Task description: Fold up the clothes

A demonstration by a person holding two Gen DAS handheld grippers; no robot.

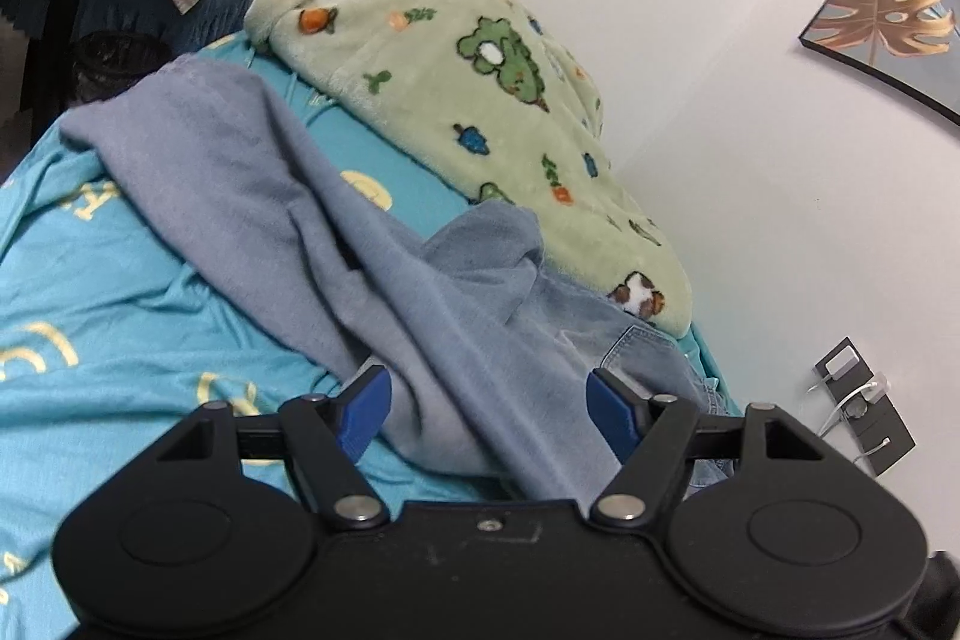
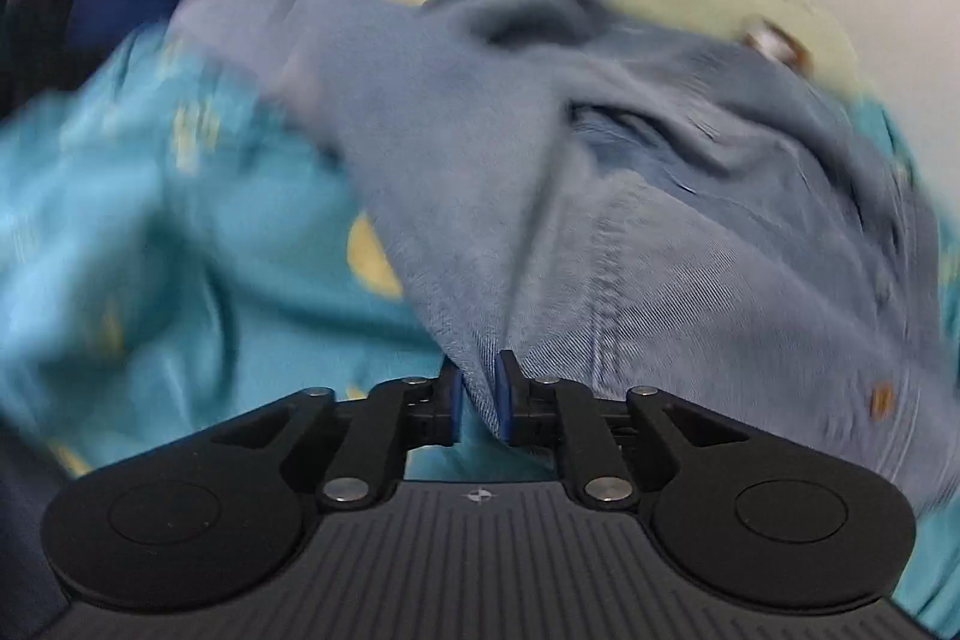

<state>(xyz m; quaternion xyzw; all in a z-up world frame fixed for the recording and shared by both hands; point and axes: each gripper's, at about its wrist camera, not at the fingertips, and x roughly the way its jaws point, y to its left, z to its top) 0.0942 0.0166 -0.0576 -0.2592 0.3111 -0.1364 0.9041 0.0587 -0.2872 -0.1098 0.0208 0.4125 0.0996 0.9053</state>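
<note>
Right gripper (image 2: 479, 403): I have it pinching a fold of the denim garment (image 2: 690, 244).
Left gripper (image 1: 487, 409): spread wide, straddling the grey-blue cloth (image 1: 312, 196).
Garment: on the bed (image 1: 102, 292), green blanket (image 1: 456, 100) at 12 o'clock.

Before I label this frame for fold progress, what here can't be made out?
- Denim garment: whole outline hidden, right wrist view is motion-blurred; in left wrist view the left claw body covers its near end.
- How much fabric the right claw pinches: covered by its pads.
- Green fleece blanket: far side hidden behind its own bulk.
- Items top left, left wrist view: cut off by the edge.
</note>
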